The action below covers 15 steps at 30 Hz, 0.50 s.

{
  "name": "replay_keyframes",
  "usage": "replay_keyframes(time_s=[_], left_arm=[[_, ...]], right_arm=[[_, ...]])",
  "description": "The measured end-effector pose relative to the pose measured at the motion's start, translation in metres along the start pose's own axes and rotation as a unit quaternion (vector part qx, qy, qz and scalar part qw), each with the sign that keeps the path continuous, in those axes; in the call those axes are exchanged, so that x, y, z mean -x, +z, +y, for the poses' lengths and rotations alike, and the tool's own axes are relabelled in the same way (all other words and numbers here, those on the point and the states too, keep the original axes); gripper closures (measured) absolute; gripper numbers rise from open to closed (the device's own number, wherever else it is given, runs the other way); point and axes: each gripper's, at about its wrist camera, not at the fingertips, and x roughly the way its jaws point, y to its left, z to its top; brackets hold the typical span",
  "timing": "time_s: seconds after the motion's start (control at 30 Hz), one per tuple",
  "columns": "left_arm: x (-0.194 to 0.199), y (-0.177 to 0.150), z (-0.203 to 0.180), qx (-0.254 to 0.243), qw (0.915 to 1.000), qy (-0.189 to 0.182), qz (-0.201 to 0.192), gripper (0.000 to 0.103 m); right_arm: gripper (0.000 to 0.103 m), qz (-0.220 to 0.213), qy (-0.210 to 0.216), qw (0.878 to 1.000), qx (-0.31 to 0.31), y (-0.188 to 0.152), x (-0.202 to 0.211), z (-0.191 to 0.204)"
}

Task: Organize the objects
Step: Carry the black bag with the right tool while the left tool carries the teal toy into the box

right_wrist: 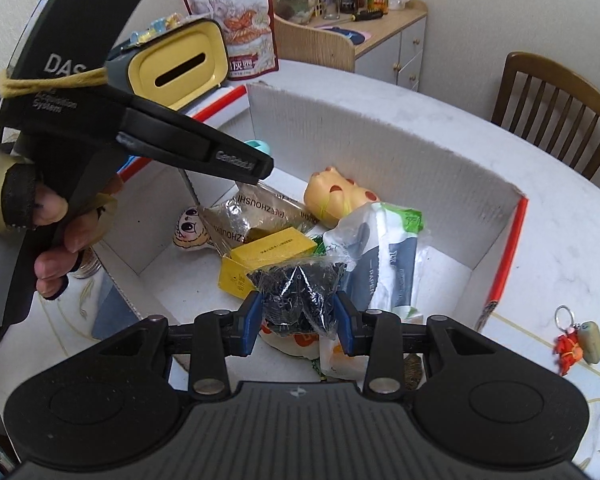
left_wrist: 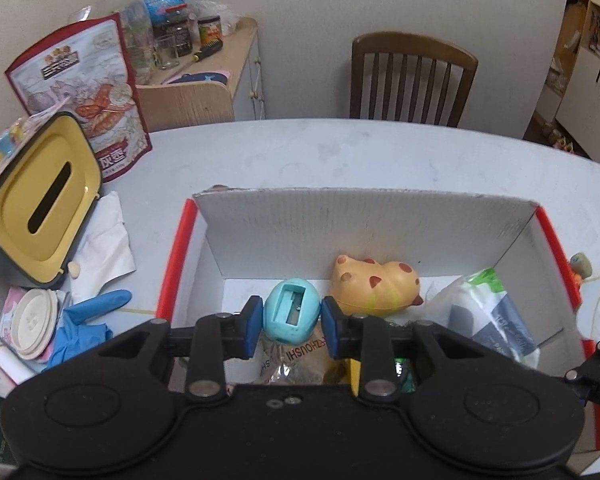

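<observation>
Left wrist view: the left claw is pinching a small blue pencil sharpener between its two blue pads. It hangs over the box, above a clear snack bag. The yellow spotted toy sits just beside it, at about 2 o'clock from the sharpener.

In the right wrist view, the right claw is pinching a clear bag of tiny black bits. It is over the box too. A yellow packet lies at 11 o'clock from this bag, and a white and green paper pack lies at 2 o'clock. The person's hand on the other tool shows at 9 o'clock.

I think the step now is to drop both things into the box. To do it well, go down low first. The sharpener is hard and round, so it could roll or bounce if it falls from high up. Let it go in a bare spot on the box floor, at about 10 o'clock from it, not on top of the slippery bag.

The bag of black bits is soft and thin. Set it down gently so it does not tear and spill. Spread each claw slowly, then lift straight up.

A blue glove and a small key ring toy lie outside the box on the worktop, so more tidying may be left.
</observation>
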Motion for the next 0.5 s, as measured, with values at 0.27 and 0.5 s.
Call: replay_keyframes(time_s=[0.27,0.5], left_arm=[[-0.023,0.004,-0.002,-0.012,0.9996,-0.004,0.027,0.073],[-0.036,0.005,-0.005,-0.018,0.9982,-0.015,0.055,0.073]], right_arm=[[0.065,0.014,-0.001,1.000,-0.008,-0.003,-0.016,-0.002],[0.064,0.017,-0.001,1.000,-0.014,-0.005,-0.018,0.000]])
